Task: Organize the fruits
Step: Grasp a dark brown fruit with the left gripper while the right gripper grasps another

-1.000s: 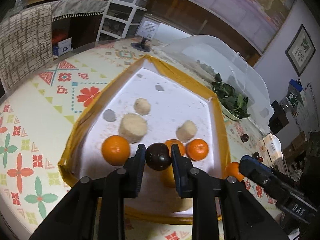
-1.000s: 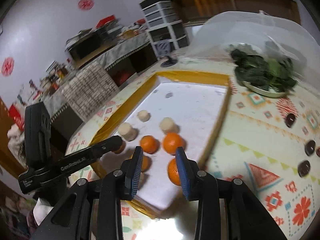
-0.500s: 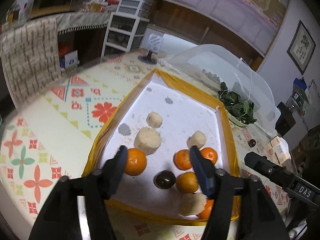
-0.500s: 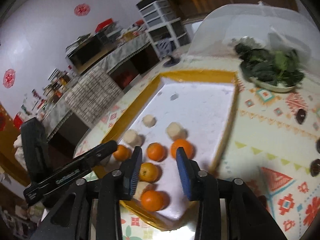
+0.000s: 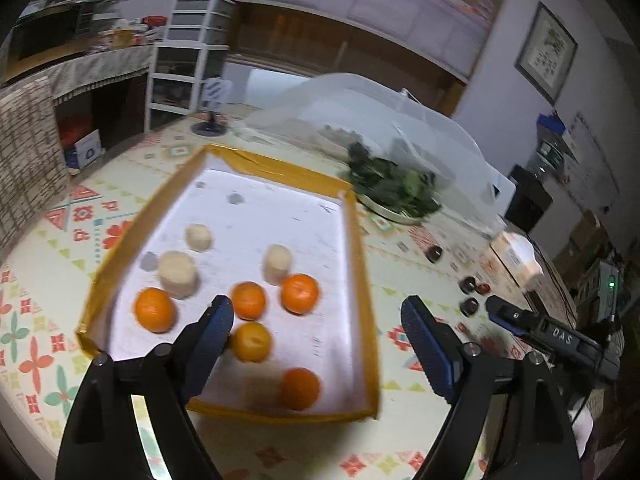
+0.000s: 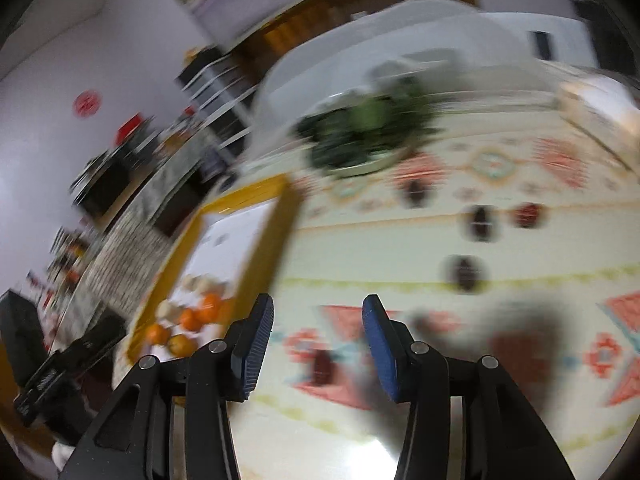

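The yellow-rimmed tray [image 5: 362, 292] on the counter [image 6: 400, 240] holds five oranges [image 5: 299, 293] and three pale round pieces. Several dark fruits [image 6: 464, 273] lie loose on the counter, outside the tray on its right side.

The right gripper [image 6: 318, 338] is empty; its fingers stand partly apart and are opening. Seen from this gripper, the nearest dark fruit lies at about 1 o'clock, ahead of the fingertips and apart from them; the tray lies at about 10 o'clock.

The left gripper [image 5: 316, 342] is empty, its fingers wide and opening, over the tray's near end.

Judgement: the right hand is nearer the dark fruits. They look roughly round, so no long axis constrains the grasp.
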Available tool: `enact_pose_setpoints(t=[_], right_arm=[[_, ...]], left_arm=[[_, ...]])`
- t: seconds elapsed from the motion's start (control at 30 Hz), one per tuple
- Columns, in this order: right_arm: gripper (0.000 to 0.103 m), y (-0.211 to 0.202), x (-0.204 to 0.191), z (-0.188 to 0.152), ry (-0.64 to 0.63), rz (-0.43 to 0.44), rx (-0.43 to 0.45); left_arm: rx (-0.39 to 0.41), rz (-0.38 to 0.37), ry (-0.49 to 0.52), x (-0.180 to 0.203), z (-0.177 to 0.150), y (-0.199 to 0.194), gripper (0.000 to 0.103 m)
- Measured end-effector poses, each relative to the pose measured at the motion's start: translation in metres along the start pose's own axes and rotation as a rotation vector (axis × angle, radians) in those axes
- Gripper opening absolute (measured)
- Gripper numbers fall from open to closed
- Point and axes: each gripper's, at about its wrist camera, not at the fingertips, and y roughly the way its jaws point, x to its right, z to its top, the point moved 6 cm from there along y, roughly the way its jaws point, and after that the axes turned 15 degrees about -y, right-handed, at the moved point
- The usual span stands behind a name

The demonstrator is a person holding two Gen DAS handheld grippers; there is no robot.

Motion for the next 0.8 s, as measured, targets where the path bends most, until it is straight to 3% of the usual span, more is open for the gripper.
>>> enact_pose_setpoints(t=[0.2,0.37,0.57,0.8], right_arm=[[0.052,-0.042,0.079,-0.024,0.112,-0.117,0.016],[0.052,-0.055,0.112,-0.036,0.146,-0.141,-0.003],[0.052,-0.026,0.090,-0.022,0.031,-0.104,-0.075],[0.052,0.033,0.058,0.003,-0.100,-0.091,-0.137]], left_arm=[[-0.052,-0.017,0.072,0.039,-0.021,0.013,0.085],[-0.086,-0.030,0.106,0.067,-0.036,0.024,0.085],[-0.138,-0.037,0.102,0.089,-0.037,0.041,0.085],[-0.113,-0.032,0.105,0.122,0.000,0.062,0.085]])
